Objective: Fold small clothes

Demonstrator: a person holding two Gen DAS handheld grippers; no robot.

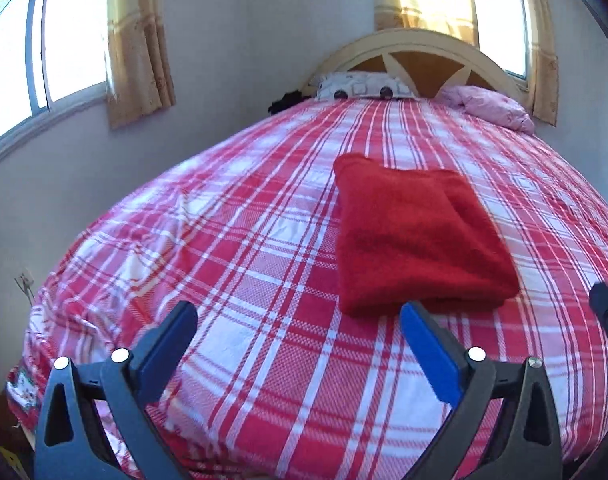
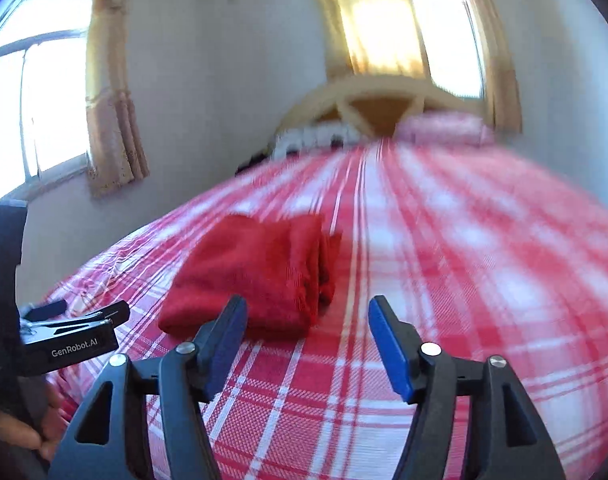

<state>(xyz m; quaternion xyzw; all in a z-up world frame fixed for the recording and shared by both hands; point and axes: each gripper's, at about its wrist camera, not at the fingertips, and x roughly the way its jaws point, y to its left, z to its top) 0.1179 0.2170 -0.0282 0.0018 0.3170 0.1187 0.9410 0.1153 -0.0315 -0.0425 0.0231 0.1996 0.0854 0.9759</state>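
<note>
A red fuzzy garment [image 1: 416, 232] lies folded into a neat rectangle on the red-and-white plaid bedspread [image 1: 244, 280]. My left gripper [image 1: 300, 316] is open wide just short of the garment's near edge, with nothing between its blue pads. In the right wrist view the same folded garment [image 2: 256, 272] sits ahead and to the left. My right gripper [image 2: 308, 312] stands open over bare bedspread [image 2: 444, 280] beside the garment's right corner and holds nothing. The left gripper's body [image 2: 64, 332] shows at that view's left edge, held by a hand [image 2: 32, 432].
The bed runs back to a cream and wood headboard [image 1: 420, 56] with a patterned pillow [image 1: 360, 86] and a pink pillow [image 1: 492, 106]. Curtained windows [image 1: 64, 48] stand on the left wall and behind the headboard. A wall socket [image 1: 24, 280] is low on the left.
</note>
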